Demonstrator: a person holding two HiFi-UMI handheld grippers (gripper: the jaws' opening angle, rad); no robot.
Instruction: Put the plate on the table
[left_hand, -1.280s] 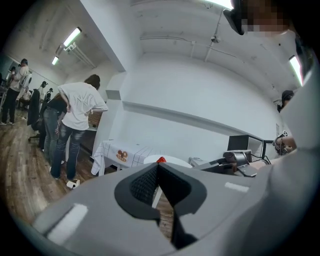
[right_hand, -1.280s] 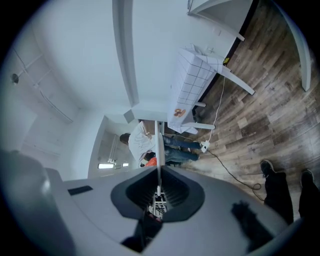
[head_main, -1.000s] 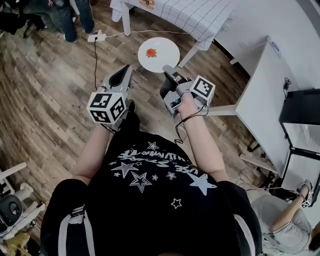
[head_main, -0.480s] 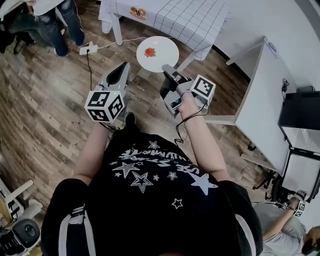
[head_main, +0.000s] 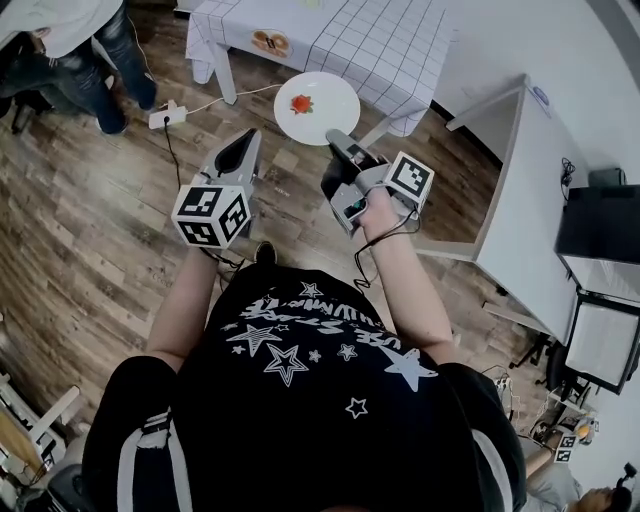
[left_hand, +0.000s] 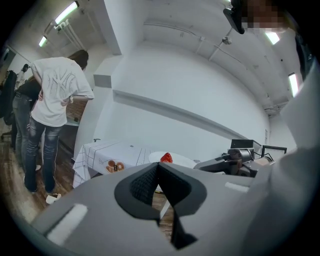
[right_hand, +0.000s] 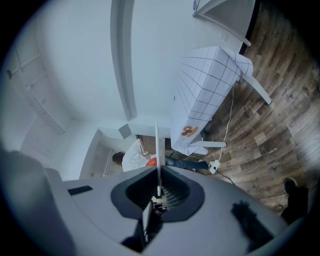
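A white plate (head_main: 316, 107) with a strawberry (head_main: 301, 103) on it hangs level over the wooden floor, just short of the table (head_main: 350, 40) with the white checked cloth. My right gripper (head_main: 334, 139) is shut on the plate's near rim. In the right gripper view the plate (right_hand: 156, 145) shows edge-on as a thin white line between the closed jaws. My left gripper (head_main: 243, 140) stays to the plate's left, shut with nothing in it. In the left gripper view, the plate (left_hand: 177, 159) and strawberry (left_hand: 166, 158) show beyond the closed tips (left_hand: 158, 166).
A small plate of pastries (head_main: 268, 42) lies near the table's front edge. A person in jeans (head_main: 90, 60) stands at the left by a power strip (head_main: 165, 117) and its cable on the floor. A white desk (head_main: 540, 190) runs along the right.
I have moved closer to the checked table, more of which now shows at the top. The plate in the right gripper sits nearer its corner. Both grippers keep their hold and spacing.
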